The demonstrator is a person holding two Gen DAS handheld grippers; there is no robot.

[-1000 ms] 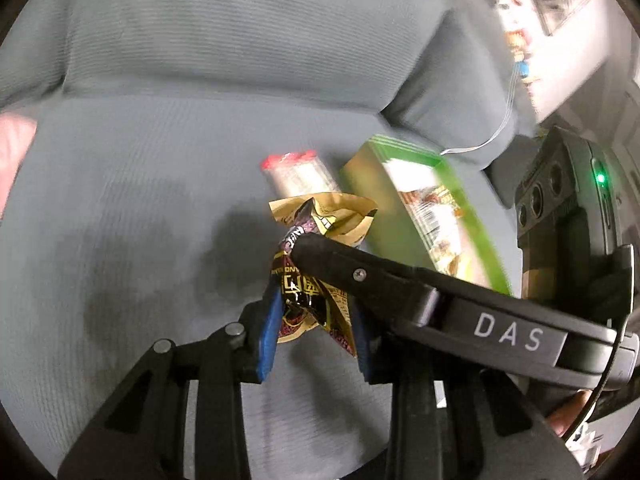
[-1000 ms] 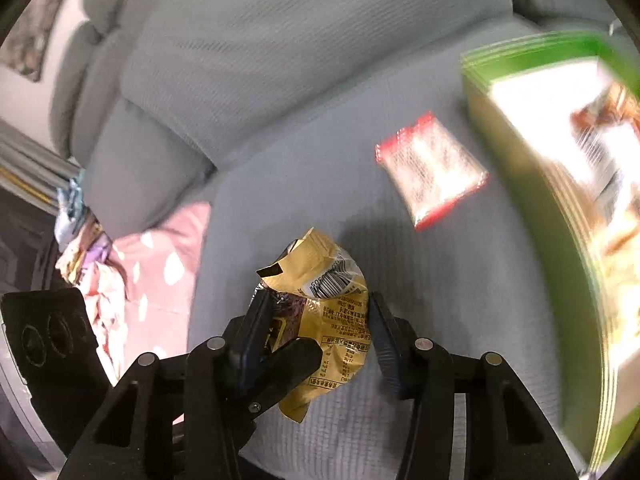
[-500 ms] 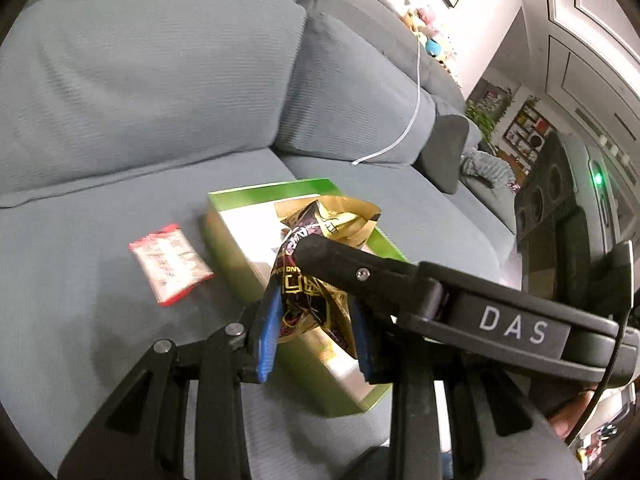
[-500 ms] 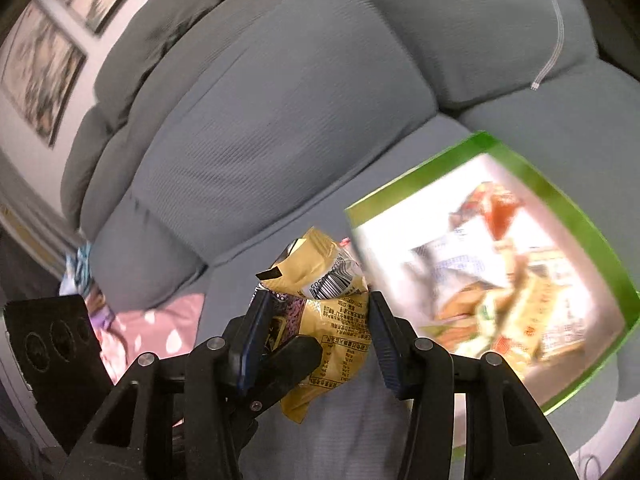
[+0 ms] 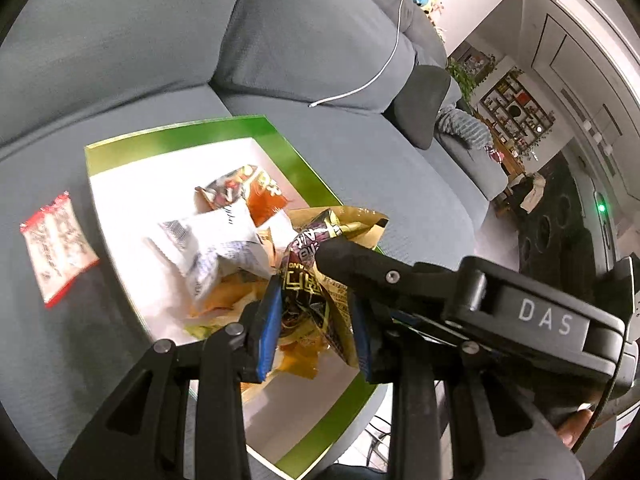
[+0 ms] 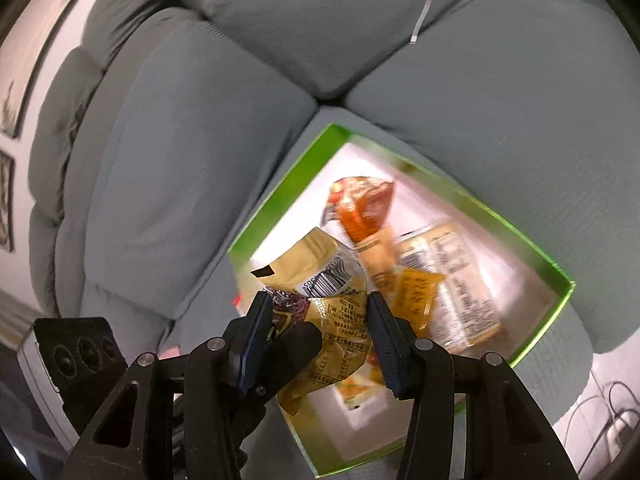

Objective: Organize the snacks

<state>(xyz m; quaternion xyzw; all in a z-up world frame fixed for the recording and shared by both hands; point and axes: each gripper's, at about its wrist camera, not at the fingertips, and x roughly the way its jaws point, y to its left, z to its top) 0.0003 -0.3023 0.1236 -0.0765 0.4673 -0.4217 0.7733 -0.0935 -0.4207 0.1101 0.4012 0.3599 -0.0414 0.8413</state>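
Both grippers clamp one gold packet above a green box on a grey sofa; the left gripper pinches the packet low in the centre of its frame, blue pads pressed to either side, and the right gripper grips the same packet low in the centre of its own frame, barcode face up; in the left view the right gripper's black finger crosses in from the right and ends at the packet's purple top.

The box fills the middle of the left view, green rim and white floor; inside lie an orange-and-brown packet toward the upper middle, a white crumpled packet just below it and touching it, and yellow wrappers partly hidden under the packet and fingers. In the right view the box sits centre right, blurred; an orange packet lies at its upper part, a pale can-like item lower right, a yellow wrapper between them and the held packet.

A red-edged white packet lies on the sofa seat at the left edge of the left view, just beside the box and outside it; a white cable trails down the back cushion at upper centre.
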